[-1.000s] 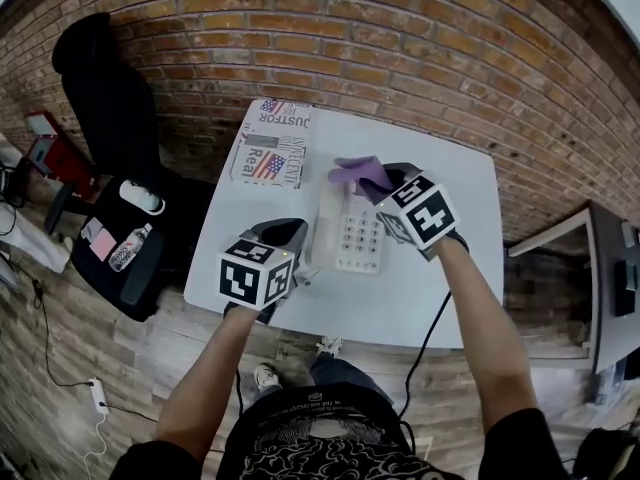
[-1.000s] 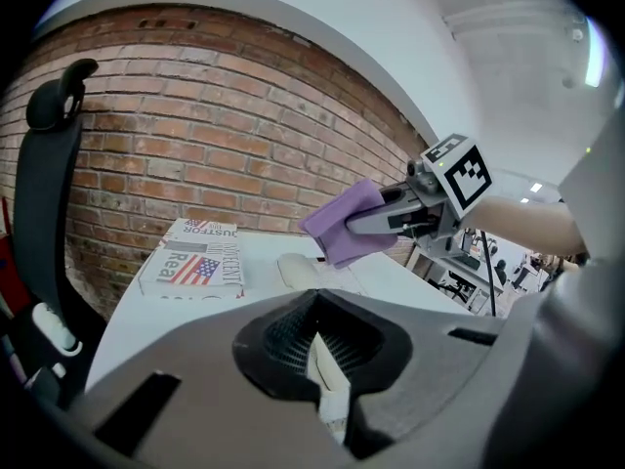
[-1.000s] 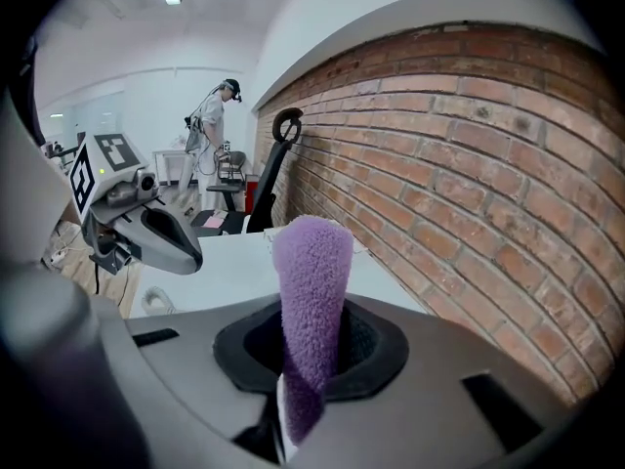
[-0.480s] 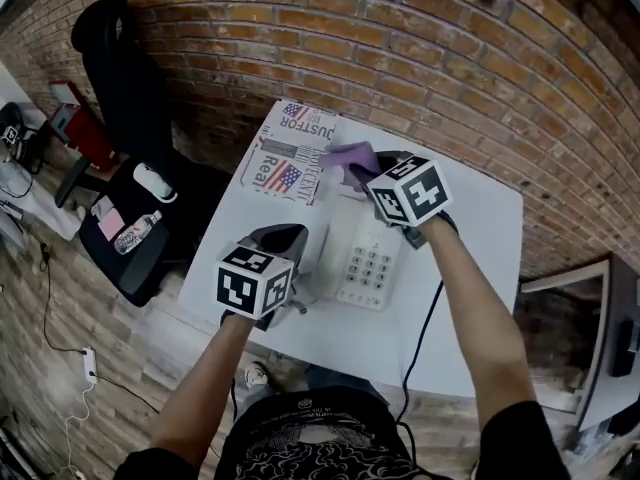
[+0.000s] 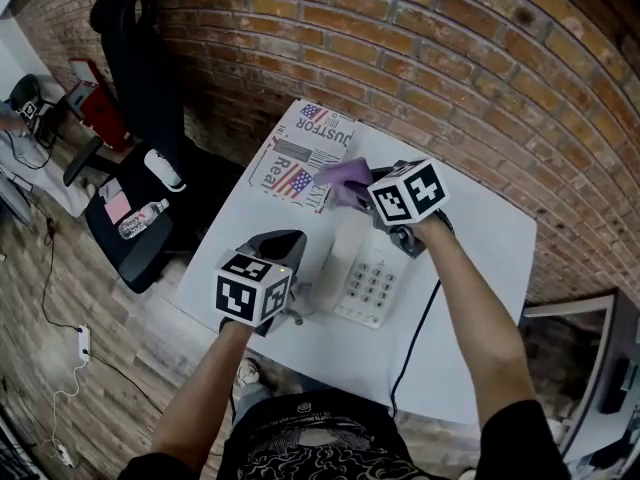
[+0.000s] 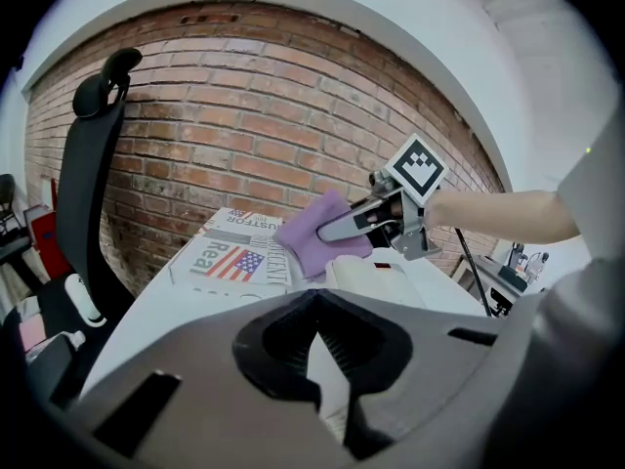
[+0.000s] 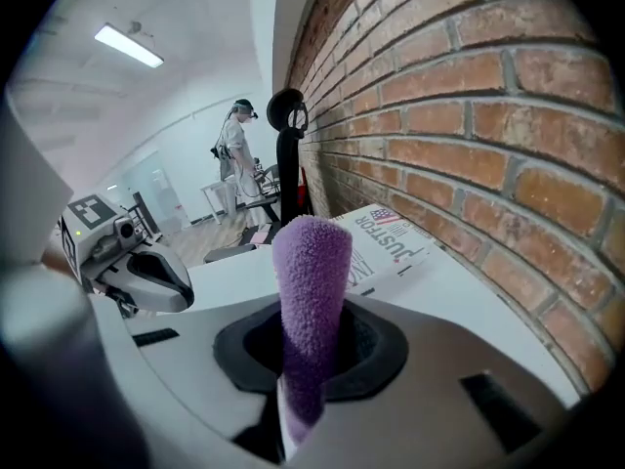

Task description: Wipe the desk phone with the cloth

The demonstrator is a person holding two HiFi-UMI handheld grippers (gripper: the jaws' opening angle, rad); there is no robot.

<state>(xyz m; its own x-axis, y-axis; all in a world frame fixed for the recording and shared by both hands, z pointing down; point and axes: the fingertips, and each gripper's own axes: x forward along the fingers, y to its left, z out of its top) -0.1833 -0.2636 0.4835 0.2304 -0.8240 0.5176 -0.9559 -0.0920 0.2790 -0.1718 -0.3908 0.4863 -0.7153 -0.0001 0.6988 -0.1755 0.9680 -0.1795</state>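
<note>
Two grippers are busy here. The right gripper (image 5: 368,192) is clamped on a purple cloth (image 5: 345,175) right at the far end of the white desk phone (image 5: 372,273). The phone lies flat in the middle of the table (image 5: 470,268), its long axis running from the person toward the brick wall (image 5: 400,58), keypad (image 5: 372,286) end nearest. The left gripper (image 5: 298,253) is pinched narrow on the phone's left edge. A flag-printed paper (image 5: 305,148) lies just beyond.
</note>
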